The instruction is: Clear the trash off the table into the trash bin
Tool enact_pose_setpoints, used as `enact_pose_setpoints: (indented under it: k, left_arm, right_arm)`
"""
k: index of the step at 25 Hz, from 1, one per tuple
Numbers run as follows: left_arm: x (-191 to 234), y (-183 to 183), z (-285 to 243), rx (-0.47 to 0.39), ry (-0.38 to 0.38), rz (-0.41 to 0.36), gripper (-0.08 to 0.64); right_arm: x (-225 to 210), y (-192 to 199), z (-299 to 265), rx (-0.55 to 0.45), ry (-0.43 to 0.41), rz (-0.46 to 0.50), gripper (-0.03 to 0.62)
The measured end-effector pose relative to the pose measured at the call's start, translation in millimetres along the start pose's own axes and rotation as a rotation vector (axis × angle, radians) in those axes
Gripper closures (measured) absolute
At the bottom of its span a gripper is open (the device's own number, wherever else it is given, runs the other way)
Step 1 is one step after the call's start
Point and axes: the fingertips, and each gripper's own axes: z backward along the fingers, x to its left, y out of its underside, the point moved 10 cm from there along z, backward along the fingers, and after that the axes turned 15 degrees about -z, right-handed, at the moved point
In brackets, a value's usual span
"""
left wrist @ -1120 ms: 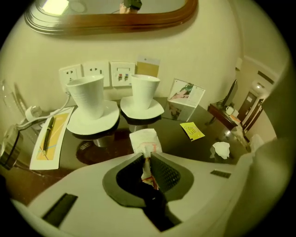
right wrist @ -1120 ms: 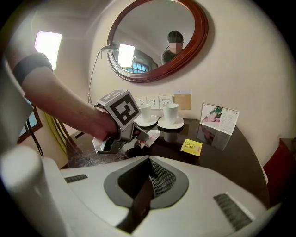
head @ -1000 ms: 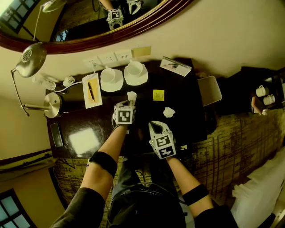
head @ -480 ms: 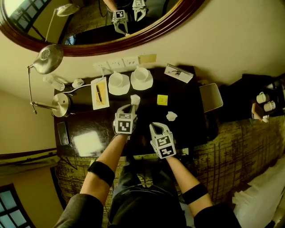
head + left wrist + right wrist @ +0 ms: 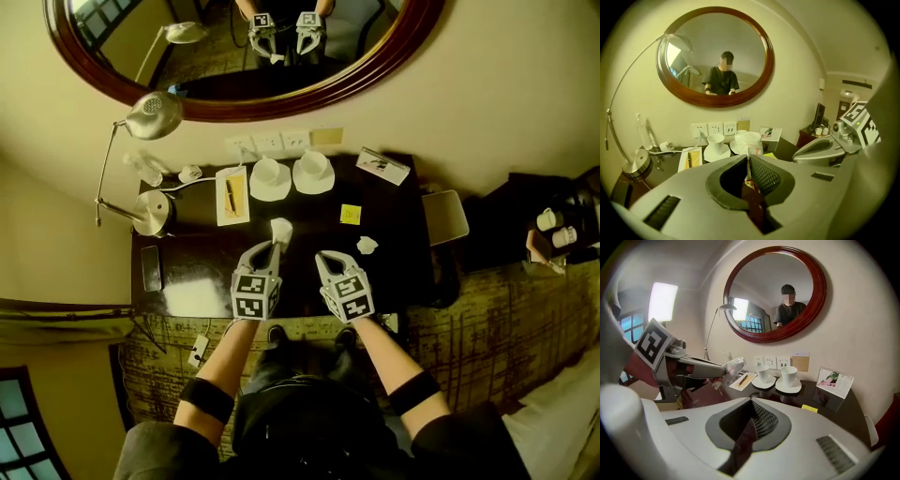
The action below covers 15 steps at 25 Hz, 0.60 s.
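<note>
We've lifted the wrapper (image 5: pixel 279 229) up; left gripper (image 5: pixel 273 246) pinches its light, crinkly edge, right gripper (image 5: pixel 325 258) is closed, empty.

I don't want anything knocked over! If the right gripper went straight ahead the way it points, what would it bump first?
Probably the dark glossy tabletop, just before the left of two white ceramic cups on saucers, since the right gripper tilts downward. Depth is unclear; it might reach that cup.
</note>
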Motion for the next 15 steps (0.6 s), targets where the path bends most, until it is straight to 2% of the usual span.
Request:
enact_pose_setpoints:
  k: [6, 11, 15]
  left_arm:
    - [-3, 14, 66, -0.059, -0.057, 0.070, 0.545]
    - [-5, 14, 80, -0.080, -0.031, 0.034, 0.546]
    - [-18, 5, 73, -0.111, 0.026, -0.016, 0.545]
  right_arm:
    - [23, -2, 15, -0.039, -0.022, -0.004, 0.590]
    - [35, 3, 24, -0.070, 0.001, -0.003, 0.589]
    - [27, 12, 46, -0.093, 0.069, -0.046, 0.589]
